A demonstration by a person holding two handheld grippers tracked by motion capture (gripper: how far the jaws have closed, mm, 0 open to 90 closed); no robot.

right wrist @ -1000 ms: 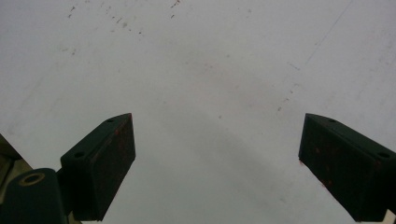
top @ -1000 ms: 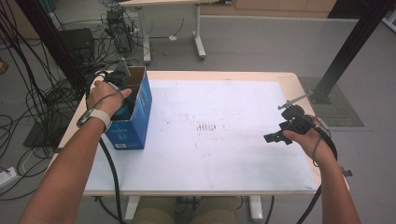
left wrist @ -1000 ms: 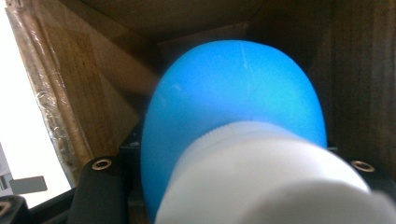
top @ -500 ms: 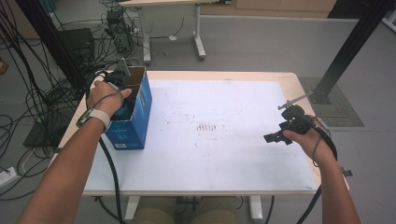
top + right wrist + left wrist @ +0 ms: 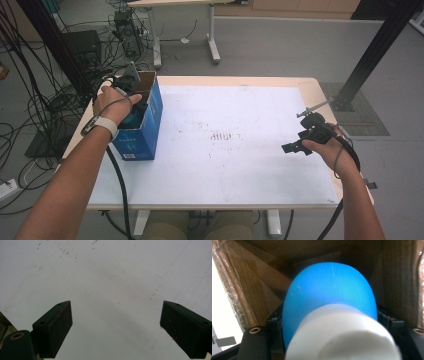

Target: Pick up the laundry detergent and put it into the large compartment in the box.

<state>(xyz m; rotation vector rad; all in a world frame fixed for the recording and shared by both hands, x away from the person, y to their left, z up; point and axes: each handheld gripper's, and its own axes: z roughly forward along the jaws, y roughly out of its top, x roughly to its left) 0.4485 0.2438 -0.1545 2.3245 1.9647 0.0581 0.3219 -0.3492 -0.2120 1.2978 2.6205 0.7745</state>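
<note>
Left hand-held gripper: reached down into the open top of the blue cardboard box at the left edge of the worktop; its jaws had just been opening, with a blue and white object between them.
Blue and white object: sat inside the box, a rounded blue dome with a white cylindrical part nearer the camera in the left gripper view; it lay between the jaws, and whether the pads pressed on it could not be told.
Box interior: brown cardboard walls stood close around the object on all sides in the left gripper view.
Left hand: wrapped over the gripper body above the box, a white band on the wrist.
Right hand-held gripper: jaws stood wide apart with nothing between them, pointed at the bare white surface.
Right hand: held its gripper low over the right side of the worktop, well apart from the box.
Worktop: white sheet with faint reddish smudges near the middle.
</note>
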